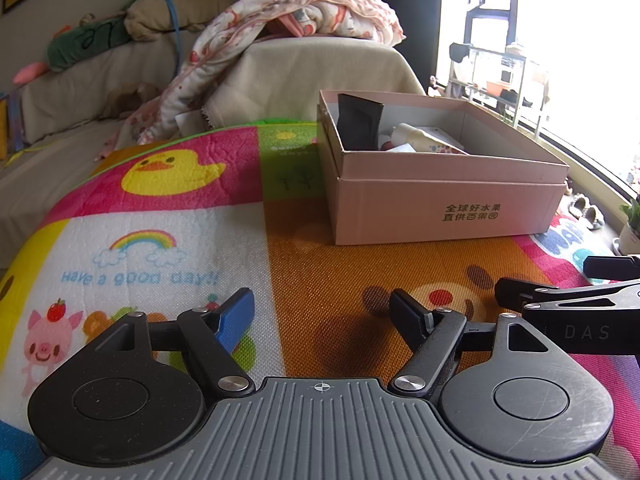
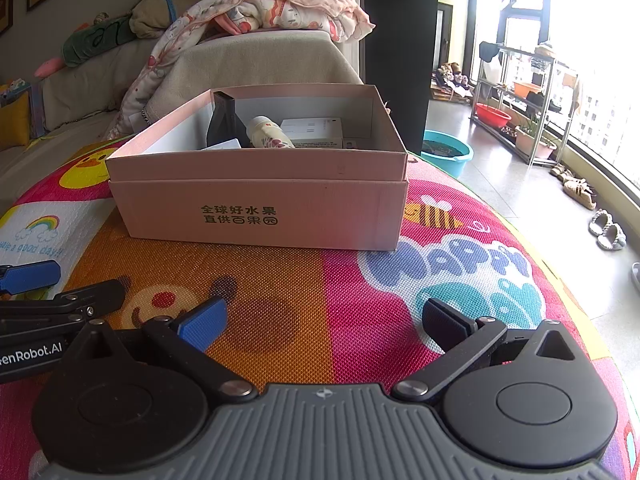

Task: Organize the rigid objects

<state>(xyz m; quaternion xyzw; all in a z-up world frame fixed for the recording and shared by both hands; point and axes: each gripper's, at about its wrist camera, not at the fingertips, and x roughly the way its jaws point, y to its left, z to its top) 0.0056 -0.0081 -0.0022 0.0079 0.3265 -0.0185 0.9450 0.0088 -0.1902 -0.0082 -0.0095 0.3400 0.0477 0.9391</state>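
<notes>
A pink cardboard box [image 1: 448, 208] [image 2: 260, 216] stands on the colourful play mat [image 1: 320, 272] [image 2: 340, 288]. Inside it I see a black nozzle-shaped object [image 1: 360, 124] [image 2: 224, 122], a cream bottle [image 1: 416, 136] [image 2: 266, 132] lying down and a white box [image 2: 314, 130]. My left gripper [image 1: 324, 308] is open and empty, low over the mat, short of the box. My right gripper [image 2: 324, 316] is open and empty too, in front of the box. Each gripper shows at the edge of the other's view, the right one [image 1: 560, 300] and the left one [image 2: 60, 292].
A covered sofa [image 1: 120, 80] with a blanket [image 1: 300, 12], pillows and plush toys is behind the mat. To the right are a tiled floor [image 2: 500, 184], a blue basin [image 2: 446, 154], a metal rack [image 2: 524, 108], slippers [image 2: 606, 228] and bright windows.
</notes>
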